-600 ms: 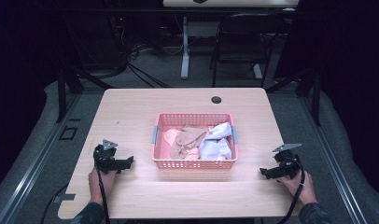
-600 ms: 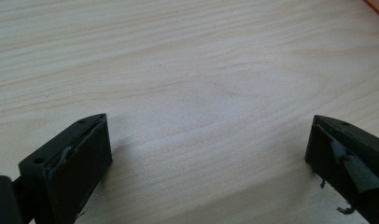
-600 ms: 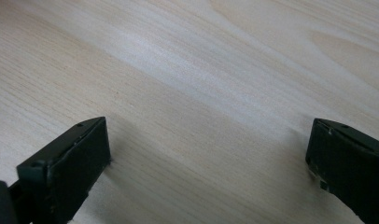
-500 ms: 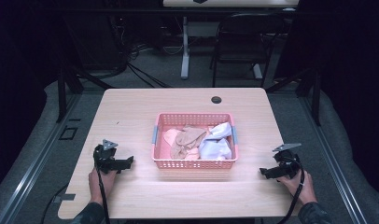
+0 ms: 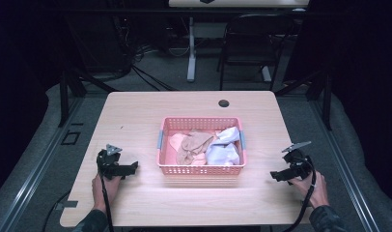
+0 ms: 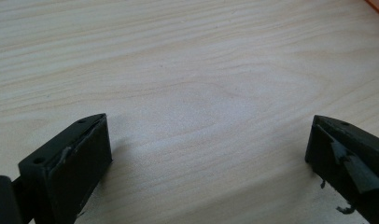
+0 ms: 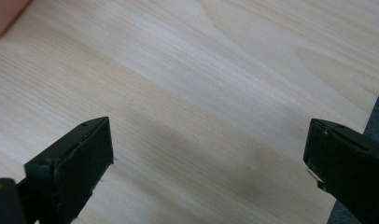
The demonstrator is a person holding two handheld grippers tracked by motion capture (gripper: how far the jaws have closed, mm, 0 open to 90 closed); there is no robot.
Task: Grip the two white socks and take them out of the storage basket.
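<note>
A pink plastic basket (image 5: 200, 169) sits in the middle of the wooden table (image 5: 136, 111). It holds tan and peach cloths (image 5: 191, 145) and a pale blue-white cloth (image 5: 223, 151). My left gripper (image 5: 132, 167) rests on the table left of the basket, jaws pointing toward it. In its own view the left gripper (image 6: 208, 149) stands open over bare wood. My right gripper (image 5: 275, 176) lies near the table's right front, pointing toward the basket. The right gripper (image 7: 208, 154) is open too, with nothing between its jaws.
A small black round grommet (image 5: 224, 103) sits near the table's far edge. A dark chair (image 5: 247, 48) and a white desk leg (image 5: 191, 48) stand beyond the table. The table's right edge (image 7: 372, 121) is close to my right gripper.
</note>
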